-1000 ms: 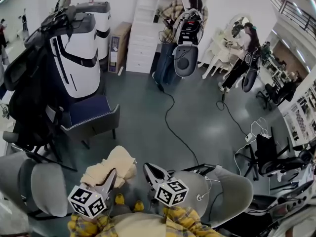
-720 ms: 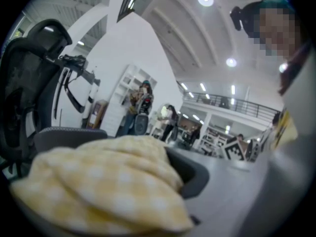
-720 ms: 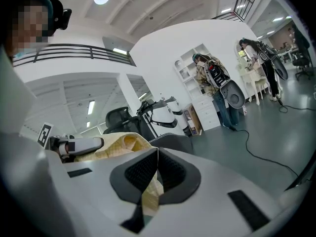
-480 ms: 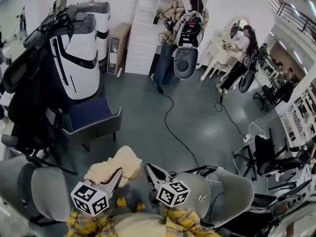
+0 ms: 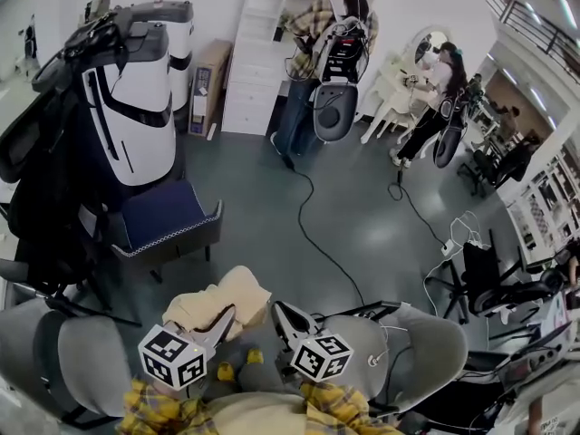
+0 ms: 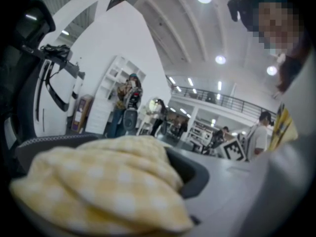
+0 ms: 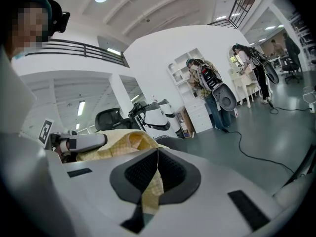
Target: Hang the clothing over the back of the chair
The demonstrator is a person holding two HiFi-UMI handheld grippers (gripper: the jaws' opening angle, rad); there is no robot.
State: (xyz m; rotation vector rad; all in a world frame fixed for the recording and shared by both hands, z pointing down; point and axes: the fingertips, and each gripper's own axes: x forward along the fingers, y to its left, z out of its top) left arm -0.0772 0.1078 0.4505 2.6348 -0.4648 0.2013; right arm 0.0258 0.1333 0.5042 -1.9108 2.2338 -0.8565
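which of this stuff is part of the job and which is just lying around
Job: yellow checked clothing; left gripper and right gripper, both shut on it; probably the grey chair beside them.
Just there: navy chair, white machine, floor cable, black office chair.

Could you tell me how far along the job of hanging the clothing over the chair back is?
Done: the yellow checked garment is picked up. In hand: the left gripper clamps a bunch of it, and the right gripper pinches an edge. Left: draping it. It lies over no chair back yet, neither the grey chair nor the blue chair.
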